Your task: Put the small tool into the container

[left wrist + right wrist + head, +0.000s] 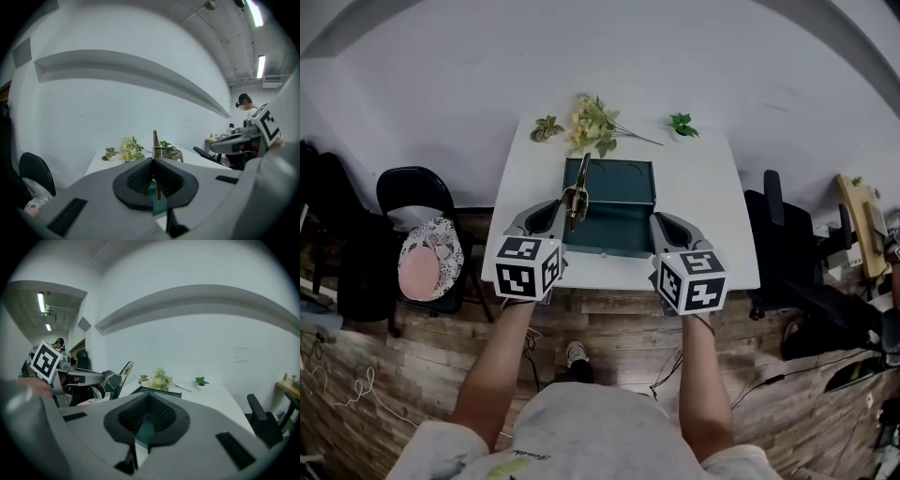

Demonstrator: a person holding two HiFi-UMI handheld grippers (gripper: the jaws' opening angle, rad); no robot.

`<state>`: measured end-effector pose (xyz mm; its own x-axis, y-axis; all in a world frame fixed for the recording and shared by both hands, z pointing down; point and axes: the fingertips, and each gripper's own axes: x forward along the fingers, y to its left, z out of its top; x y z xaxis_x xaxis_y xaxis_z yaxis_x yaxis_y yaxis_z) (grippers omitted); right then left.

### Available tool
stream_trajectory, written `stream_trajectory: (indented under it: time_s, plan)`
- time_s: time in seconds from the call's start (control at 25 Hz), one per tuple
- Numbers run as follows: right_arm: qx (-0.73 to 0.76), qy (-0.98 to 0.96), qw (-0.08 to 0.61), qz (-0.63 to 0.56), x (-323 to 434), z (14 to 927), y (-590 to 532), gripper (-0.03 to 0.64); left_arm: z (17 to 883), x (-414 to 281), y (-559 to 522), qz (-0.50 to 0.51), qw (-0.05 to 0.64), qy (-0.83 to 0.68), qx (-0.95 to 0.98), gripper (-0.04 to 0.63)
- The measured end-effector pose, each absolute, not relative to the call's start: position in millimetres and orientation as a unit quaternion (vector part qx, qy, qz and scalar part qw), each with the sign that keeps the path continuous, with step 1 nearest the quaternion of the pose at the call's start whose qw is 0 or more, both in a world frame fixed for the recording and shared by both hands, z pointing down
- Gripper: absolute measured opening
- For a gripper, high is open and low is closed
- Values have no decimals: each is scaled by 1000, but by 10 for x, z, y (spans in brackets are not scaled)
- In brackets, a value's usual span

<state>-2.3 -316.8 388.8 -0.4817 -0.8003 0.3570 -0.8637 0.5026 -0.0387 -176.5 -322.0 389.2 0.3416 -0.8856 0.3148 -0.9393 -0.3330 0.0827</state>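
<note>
Left gripper view: the left gripper [153,161] has its jaws pressed together on a slim brass-coloured metal tool [155,140]. The tool runs up between the pads and stands well past the tips, edge-on. In the head view the tool juts forward from those tips and shows against the left side of the open dark green rectangular metal box [619,187] just ahead of both grippers, on the white table [712,187]. The right gripper [662,223] hangs beside the left one, at the box's near right edge. Its jaws are closed together and empty — only the green box shows beneath them.
</note>
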Motion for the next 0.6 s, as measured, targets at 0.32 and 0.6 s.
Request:
stream_trajectory:
  time_s: [0.32, 0.6]
  plan:
    - [514, -838, 148, 110, -94, 3881, -3347, 3, 3916, -1825, -3502, 110, 126, -535, 828, 0]
    - [531, -827, 145, 110, -124, 3869, -3381, 3, 3902, -1834, -3622, 111, 121, -517, 840, 0]
